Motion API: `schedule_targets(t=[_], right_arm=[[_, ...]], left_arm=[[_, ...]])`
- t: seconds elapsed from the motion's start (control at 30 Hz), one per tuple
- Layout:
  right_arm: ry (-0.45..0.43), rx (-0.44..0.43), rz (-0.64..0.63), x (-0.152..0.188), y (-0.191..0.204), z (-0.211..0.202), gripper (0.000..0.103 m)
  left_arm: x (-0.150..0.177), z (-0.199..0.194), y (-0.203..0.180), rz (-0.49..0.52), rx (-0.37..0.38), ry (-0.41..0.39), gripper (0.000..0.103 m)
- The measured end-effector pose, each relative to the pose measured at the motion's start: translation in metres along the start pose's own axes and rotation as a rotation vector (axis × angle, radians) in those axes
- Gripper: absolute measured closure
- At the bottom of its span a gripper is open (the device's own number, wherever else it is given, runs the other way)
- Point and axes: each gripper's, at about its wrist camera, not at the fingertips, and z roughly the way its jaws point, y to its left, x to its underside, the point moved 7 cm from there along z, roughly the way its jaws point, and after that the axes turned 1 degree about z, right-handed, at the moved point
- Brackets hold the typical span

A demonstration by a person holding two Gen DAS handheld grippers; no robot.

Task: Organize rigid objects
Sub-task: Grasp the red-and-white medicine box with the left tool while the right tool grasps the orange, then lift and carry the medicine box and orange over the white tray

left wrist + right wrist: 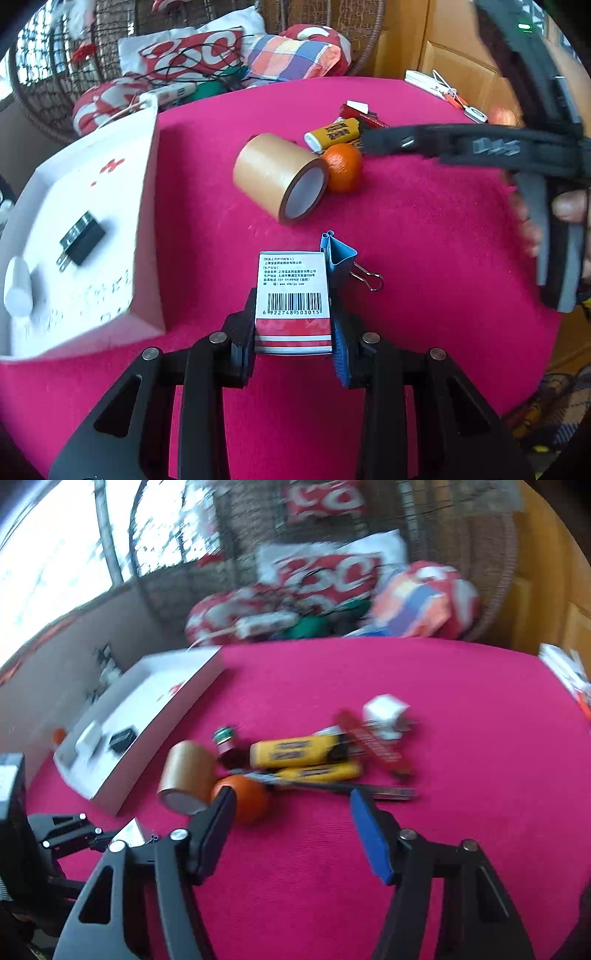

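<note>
The left tongs are clenched on a small white-and-red barcoded carton low in the frame's centre, a blue binder clip touching its right side. The grip looks meant to carry it to the white tray at left, where a black plug adapter already lies. The right tongs gape with nothing between them, aimed at the cluster mid-frame on the pink bench — tape roll, orange, yellow tubes — probably picking the next item.
</note>
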Motion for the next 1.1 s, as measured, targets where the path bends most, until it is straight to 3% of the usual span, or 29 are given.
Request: schedule_targets(t=[0.2, 0.43, 0.47, 0.5, 0.53, 0.87, 1.1], right_arm=[[0.046, -0.014, -0.002, -0.002, 0.017, 0.03, 0.044], [0.042, -0.002, -0.019, -0.003, 0.021, 0.036, 0.044], [0.041, -0.007, -0.024, -0.002, 0.022, 0.036, 0.046], [0.04, -0.016, -0.027, -0.002, 0.023, 0.036, 0.06], [0.039, -0.016, -0.033, -0.001, 0.025, 0.036, 0.063], [0.008, -0.004, 0.038, 0.002, 0.006, 0.019, 0.063], [-0.047, -0.015, 0.073, -0.001, -0.001, -0.006, 0.063]], left_arm=[[0.007, -0.005, -0.004, 0.052, -0.03, 0.014, 0.068], [0.015, -0.028, 0.007, -0.023, 0.042, -0.026, 0.068], [0.016, -0.031, 0.008, -0.032, 0.05, -0.032, 0.068], [0.017, -0.033, 0.011, -0.04, 0.046, -0.036, 0.068], [0.016, -0.032, 0.014, -0.046, 0.035, -0.037, 0.068], [0.013, -0.009, 0.015, -0.062, 0.007, 0.007, 0.068], [0.01, -0.023, 0.017, -0.063, -0.01, -0.063, 0.072]])
